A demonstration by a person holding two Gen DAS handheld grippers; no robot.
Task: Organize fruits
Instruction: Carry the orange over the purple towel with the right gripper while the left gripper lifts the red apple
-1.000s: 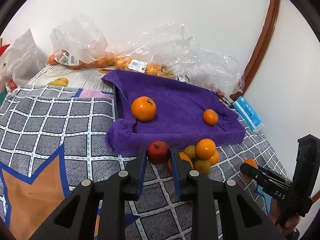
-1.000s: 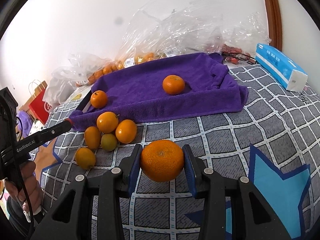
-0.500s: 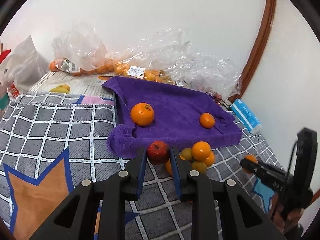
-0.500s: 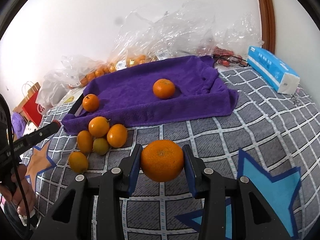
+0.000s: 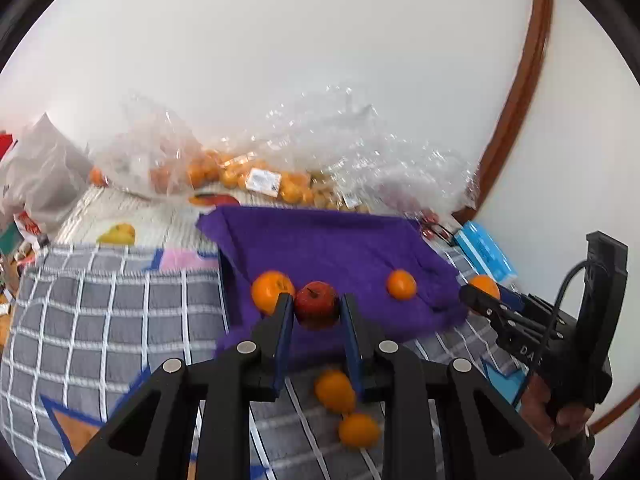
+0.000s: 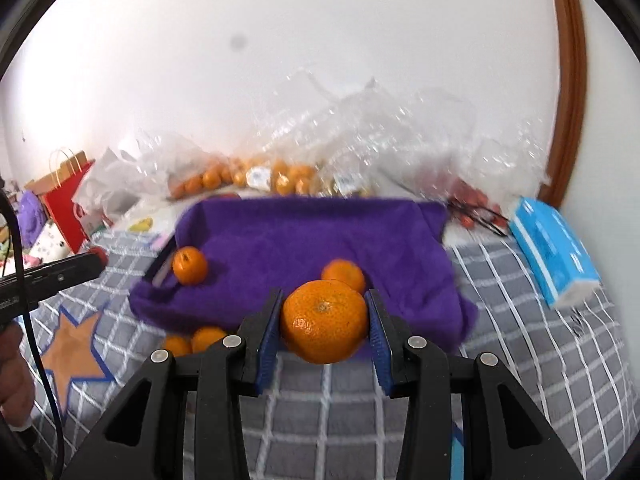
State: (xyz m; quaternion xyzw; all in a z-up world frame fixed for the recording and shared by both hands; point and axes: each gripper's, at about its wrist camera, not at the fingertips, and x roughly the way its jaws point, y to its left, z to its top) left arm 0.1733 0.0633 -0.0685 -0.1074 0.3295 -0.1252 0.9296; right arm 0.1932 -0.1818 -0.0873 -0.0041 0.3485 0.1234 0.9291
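Purple towel (image 5: 340, 248), spread on checked bed cover (image 5: 100, 312): two oranges (image 5: 271, 290) placed. Left tool (image 5: 316, 312): clamped on red apple (image 5: 317, 299), raised above towel's near edge. Right tool (image 6: 324, 322): clamped on large orange (image 6: 323, 320), held over near hem of towel. Loose oranges (image 5: 335, 390) beside towel on cover, not yet moved. Bagged fruit (image 5: 240, 172) at wall, untouched. Progress, judged: early; two placed, two in transit, several outstanding.
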